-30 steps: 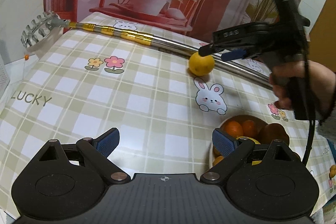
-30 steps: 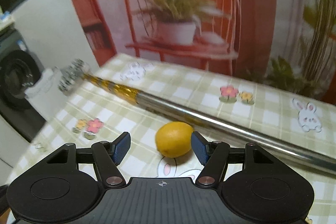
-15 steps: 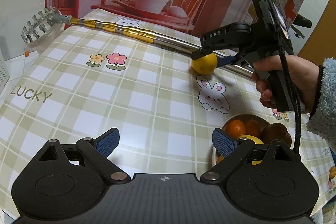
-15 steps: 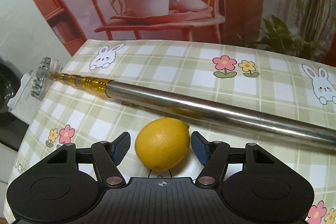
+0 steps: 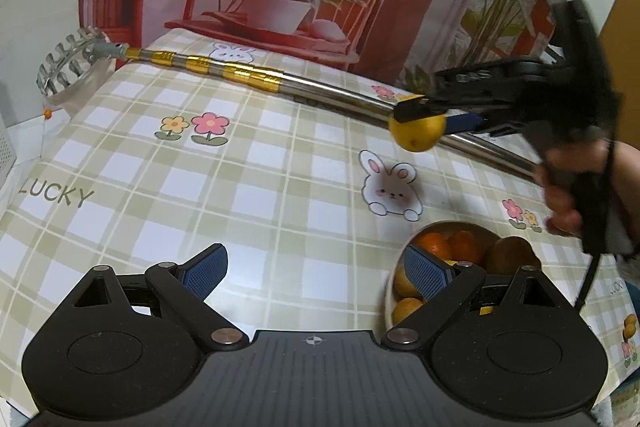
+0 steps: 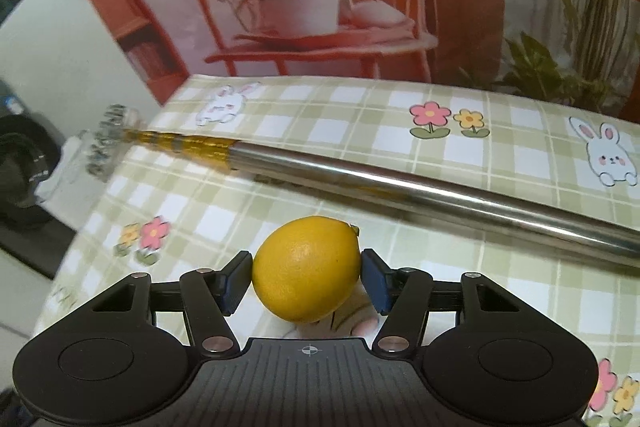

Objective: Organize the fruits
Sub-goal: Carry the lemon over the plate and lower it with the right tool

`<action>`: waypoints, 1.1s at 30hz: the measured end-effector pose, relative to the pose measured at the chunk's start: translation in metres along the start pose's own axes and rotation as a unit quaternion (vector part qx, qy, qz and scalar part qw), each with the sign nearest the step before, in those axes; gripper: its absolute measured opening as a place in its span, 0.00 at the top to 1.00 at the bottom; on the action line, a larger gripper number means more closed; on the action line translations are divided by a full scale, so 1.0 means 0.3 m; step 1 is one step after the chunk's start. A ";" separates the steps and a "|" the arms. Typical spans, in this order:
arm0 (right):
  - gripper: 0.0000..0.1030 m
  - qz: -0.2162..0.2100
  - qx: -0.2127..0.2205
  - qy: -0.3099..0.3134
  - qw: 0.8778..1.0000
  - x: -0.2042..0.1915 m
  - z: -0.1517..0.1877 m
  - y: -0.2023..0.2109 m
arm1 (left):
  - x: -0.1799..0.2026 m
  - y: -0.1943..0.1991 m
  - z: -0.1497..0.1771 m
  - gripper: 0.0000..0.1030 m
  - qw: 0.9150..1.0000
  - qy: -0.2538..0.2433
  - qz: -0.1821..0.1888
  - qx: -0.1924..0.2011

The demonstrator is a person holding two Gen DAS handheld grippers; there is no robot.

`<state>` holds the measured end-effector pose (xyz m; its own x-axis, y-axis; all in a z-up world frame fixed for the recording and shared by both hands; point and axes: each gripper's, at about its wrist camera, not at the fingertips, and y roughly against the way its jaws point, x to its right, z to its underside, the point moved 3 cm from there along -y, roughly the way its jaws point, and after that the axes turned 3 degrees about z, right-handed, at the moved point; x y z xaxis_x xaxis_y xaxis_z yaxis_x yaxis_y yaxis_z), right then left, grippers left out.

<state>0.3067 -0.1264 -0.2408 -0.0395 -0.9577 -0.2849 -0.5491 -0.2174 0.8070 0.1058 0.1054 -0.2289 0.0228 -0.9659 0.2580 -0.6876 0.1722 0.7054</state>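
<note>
The right gripper clamps its blue pads against both sides of a round yellow lemon, held above the green checked tablecloth beside a long steel pole. The left gripper hangs open next to a fruit-filled bowl.

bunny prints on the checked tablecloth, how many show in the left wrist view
2: one white bunny print just beyond the round fruit bowl, another at the table's far edge behind the gold-striped metal pole. More may be hidden.
</note>
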 end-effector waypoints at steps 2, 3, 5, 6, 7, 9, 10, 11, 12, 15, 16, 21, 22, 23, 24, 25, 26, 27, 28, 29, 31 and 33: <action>0.47 -0.014 0.011 0.005 1.000 0.006 0.021 0.070 | 0.017 0.005 -0.001 0.06 1.000 -0.005 0.002 0.000; 0.47 -0.018 0.015 0.008 1.000 0.009 0.032 0.102 | 0.025 0.008 -0.001 0.06 1.000 -0.008 0.003 0.000; 0.47 -0.025 0.026 0.022 0.999 0.014 0.062 0.175 | 0.043 0.015 0.000 0.06 1.000 -0.014 0.004 0.001; 0.47 -0.028 0.031 0.029 0.999 0.016 0.077 0.208 | 0.050 0.019 0.001 0.06 1.000 -0.017 0.004 0.002; 0.47 -0.031 0.037 0.035 0.998 0.020 0.095 0.243 | 0.057 0.023 0.002 0.06 1.000 -0.020 0.005 0.003; 0.47 -0.038 0.049 0.047 0.997 0.029 0.142 0.312 | 0.070 0.030 0.003 0.06 1.000 -0.023 0.009 0.003; 0.47 -0.039 0.052 0.051 0.997 0.033 0.159 0.335 | 0.075 0.033 0.003 0.06 1.000 -0.024 0.011 0.003; 0.47 -0.039 0.055 0.058 0.996 0.038 0.189 0.367 | 0.080 0.035 0.004 0.06 1.000 -0.025 0.013 0.002; 0.47 -0.038 0.058 0.063 0.996 0.038 0.211 0.386 | 0.085 0.037 0.004 0.06 1.000 -0.027 0.014 0.002; 0.47 -0.036 0.062 0.085 0.994 0.036 0.285 0.437 | 0.096 0.040 0.006 0.06 0.999 -0.033 0.011 0.000; 0.47 -0.037 0.063 0.094 0.993 0.034 0.309 0.447 | 0.097 0.039 0.005 0.06 0.999 -0.033 0.010 -0.001; 0.47 -0.034 0.048 0.135 0.989 0.014 0.387 0.448 | 0.110 0.054 0.003 0.06 0.999 -0.039 0.010 0.002; 0.47 -0.035 0.044 0.137 0.989 0.010 0.395 0.444 | 0.111 0.057 0.003 0.06 0.999 -0.040 0.010 0.003; 0.47 -0.036 0.039 0.141 0.989 0.008 0.401 0.442 | 0.111 0.059 0.004 0.06 0.999 -0.041 0.010 0.003; 0.47 -0.038 0.035 0.144 0.988 0.006 0.405 0.442 | 0.110 0.058 0.005 0.06 0.999 -0.040 0.010 0.003; 0.47 -0.039 0.033 0.146 0.988 0.003 0.408 0.442 | 0.108 0.057 0.006 0.06 0.999 -0.039 0.009 0.002; 0.47 -0.041 0.031 0.149 0.988 0.001 0.411 0.443 | 0.108 0.056 0.006 0.06 0.999 -0.039 0.009 0.001; 0.47 -0.042 0.029 0.151 0.987 -0.002 0.414 0.442 | 0.108 0.054 0.007 0.06 0.999 -0.038 0.009 0.000; 0.47 -0.043 0.027 0.154 0.987 -0.004 0.419 0.443 | 0.109 0.053 0.007 0.06 0.999 -0.038 0.010 0.000; 0.47 -0.044 0.025 0.155 0.987 -0.006 0.423 0.443 | 0.110 0.052 0.008 0.06 0.999 -0.039 0.011 0.000; 0.47 -0.044 0.020 0.157 0.986 -0.007 0.432 0.439 | 0.111 0.053 0.010 0.06 0.999 -0.040 0.012 -0.001; 0.47 -0.043 0.021 0.158 0.986 -0.008 0.434 0.436 | 0.107 0.055 0.007 0.06 0.999 -0.039 0.012 0.000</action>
<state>0.1262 -0.1280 -0.2019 0.2670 -0.9484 -0.1712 -0.5727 -0.2990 0.7633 0.0936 0.0768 -0.2104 -0.0512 -0.9736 0.2227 -0.6871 0.1961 0.6996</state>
